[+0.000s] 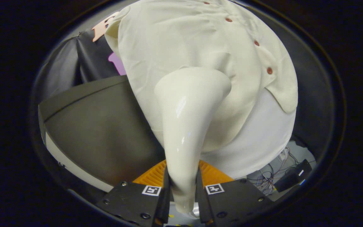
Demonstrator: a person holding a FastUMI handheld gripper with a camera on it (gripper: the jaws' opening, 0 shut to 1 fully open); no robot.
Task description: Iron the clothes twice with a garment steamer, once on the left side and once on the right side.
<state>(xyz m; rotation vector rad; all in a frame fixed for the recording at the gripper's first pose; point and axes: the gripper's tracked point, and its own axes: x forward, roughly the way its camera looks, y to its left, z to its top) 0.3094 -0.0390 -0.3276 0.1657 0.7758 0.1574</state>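
Steamer (187,119) is the landmark for this moment: a glossy cream garment steamer whose narrow handle runs down between the two fingers of the gripper (183,192), while its wide flared head points away from them. Both fingers press on the handle from either side, so the gripper is clenched on the tool; gripping low on the slim neck probably gives the firmest hold and leaves the broad head free to meet the fabric.

Beyond the steamer's head hangs the cream shirt (175,41), a buttoned garment with a row of reddish buttons (269,70) running to the right of the head. The head appears to lie against or just off the cloth, on the panel to the left of the button row, though contact cannot be confirmed. Below and right of the head, a paler white layer (263,138) shows under the shirt's hem, perhaps an undergarment or form.

Left of the steamer sits a dark grey tabletop (99,126), and just behind the handle an orange ribbed piece (151,176) shows. Right of the handle, low down, a tangle of cables (276,179) lies beside a dark box (295,176).

Judging by the head's position, a pass on one side of the button row is in hand; which of the two passes it is cannot be told.
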